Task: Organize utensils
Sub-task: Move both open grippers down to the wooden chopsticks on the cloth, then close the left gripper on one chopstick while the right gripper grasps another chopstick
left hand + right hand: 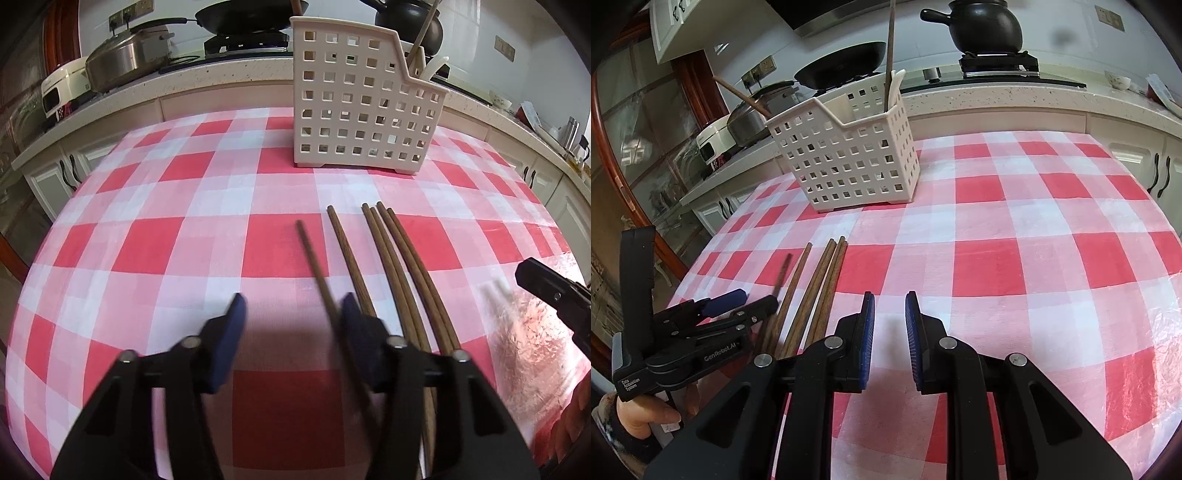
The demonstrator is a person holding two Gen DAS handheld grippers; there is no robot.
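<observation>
I have my left gripper (291, 314), fingers half open, straddling one brown wooden chopstick (314, 258) for the white perforated plastic basket (354, 107); right gripper (890, 332) narrow, empty

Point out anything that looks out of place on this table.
Six wooden chopsticks lie loose on the checked cloth rather than in the white holder; one has strayed left from the rest.

Open cloth (1034, 229) — basket (849, 158) beyond
</observation>
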